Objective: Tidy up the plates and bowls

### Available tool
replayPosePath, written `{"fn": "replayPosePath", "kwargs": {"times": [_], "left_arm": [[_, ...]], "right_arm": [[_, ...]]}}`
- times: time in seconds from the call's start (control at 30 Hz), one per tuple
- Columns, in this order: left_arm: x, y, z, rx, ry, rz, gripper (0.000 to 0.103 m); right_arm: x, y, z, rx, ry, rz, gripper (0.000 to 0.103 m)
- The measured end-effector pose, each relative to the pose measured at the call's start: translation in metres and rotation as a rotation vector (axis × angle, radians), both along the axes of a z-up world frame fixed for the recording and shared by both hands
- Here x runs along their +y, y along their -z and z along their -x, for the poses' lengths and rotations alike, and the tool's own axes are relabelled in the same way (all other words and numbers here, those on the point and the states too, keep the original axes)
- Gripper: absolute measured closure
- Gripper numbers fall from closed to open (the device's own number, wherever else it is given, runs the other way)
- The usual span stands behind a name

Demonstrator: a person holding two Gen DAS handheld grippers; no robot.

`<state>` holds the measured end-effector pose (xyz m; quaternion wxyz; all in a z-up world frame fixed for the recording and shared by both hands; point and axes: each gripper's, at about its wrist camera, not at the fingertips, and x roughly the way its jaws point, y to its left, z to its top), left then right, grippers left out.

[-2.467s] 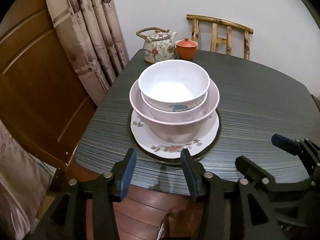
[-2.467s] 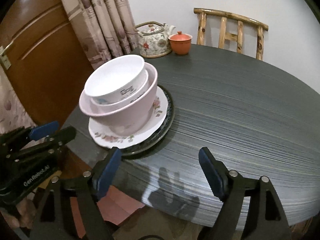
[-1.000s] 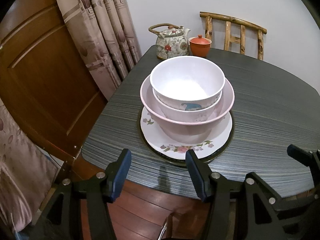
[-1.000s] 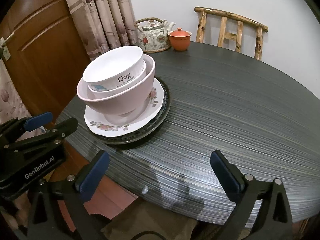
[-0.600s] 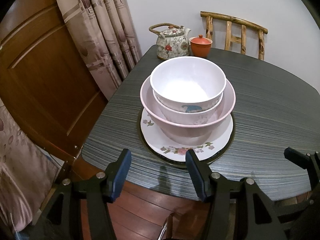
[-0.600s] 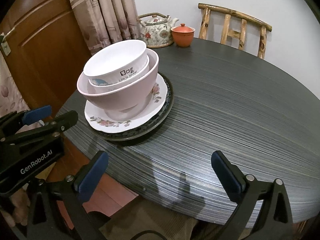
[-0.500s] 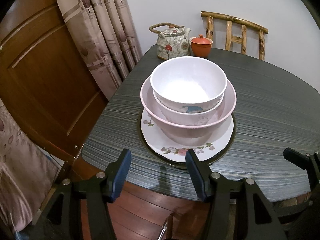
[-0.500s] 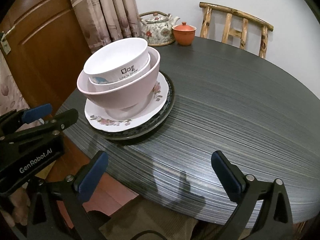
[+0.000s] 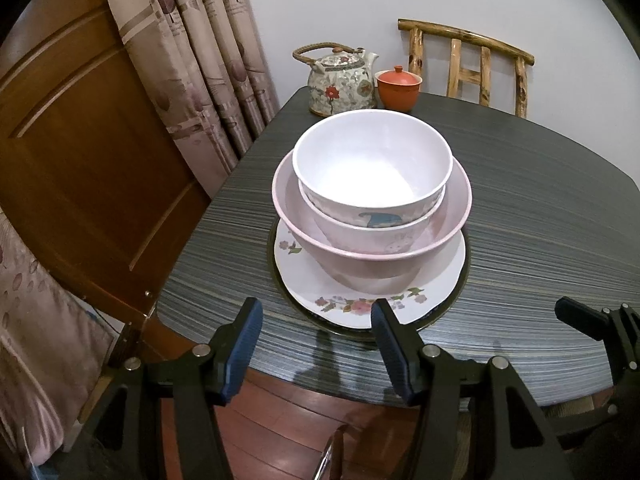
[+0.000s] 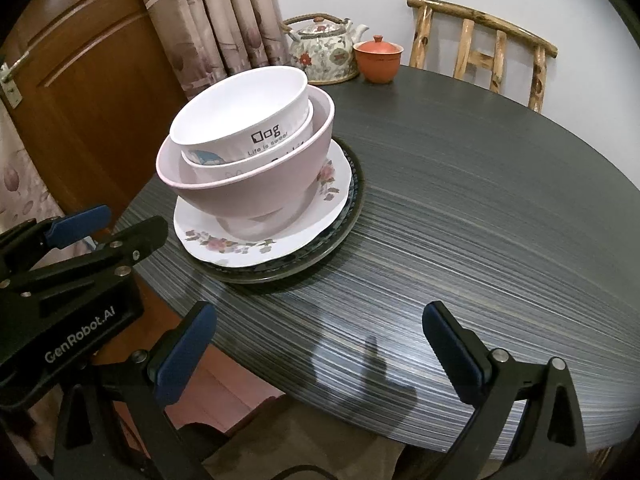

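One stack stands near the table's left edge. A white bowl (image 9: 372, 168) (image 10: 244, 112) nests in a second white bowl (image 9: 372, 220), which sits in a wide pink bowl (image 9: 360, 256) (image 10: 248, 192). Under them lie a floral plate (image 9: 344, 304) (image 10: 240, 246) and a dark plate (image 10: 344, 236). My left gripper (image 9: 316, 344) hovers open at the near table edge, just short of the stack, nothing between its fingers. My right gripper (image 10: 316, 352) is open wide over bare table to the right of the stack. Each gripper also shows in the other's view.
A floral teapot (image 9: 340, 80) and an orange lidded cup (image 9: 398, 88) stand at the far table edge. A wooden chair (image 9: 468, 60) is behind the dark striped table (image 10: 480, 200). A wooden door (image 9: 80, 160) and curtains (image 9: 208, 48) are on the left.
The stack looks slightly nearer in the right wrist view than a second ago. The left view is almost unchanged, and both grippers keep their openings.
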<state>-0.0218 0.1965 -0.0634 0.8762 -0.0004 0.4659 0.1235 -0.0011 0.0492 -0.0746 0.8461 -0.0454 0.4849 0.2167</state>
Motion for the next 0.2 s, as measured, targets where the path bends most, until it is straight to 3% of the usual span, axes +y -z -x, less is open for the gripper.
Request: {"fn": "replayPosePath", "kwargs": {"times": [0.2], "left_arm": [[0.0004, 0.0014, -0.0009, 0.004, 0.001, 0.003, 0.045]], "right_arm": [[0.0029, 0.0022, -0.0014, 0.006, -0.002, 0.007, 0.001]]}}
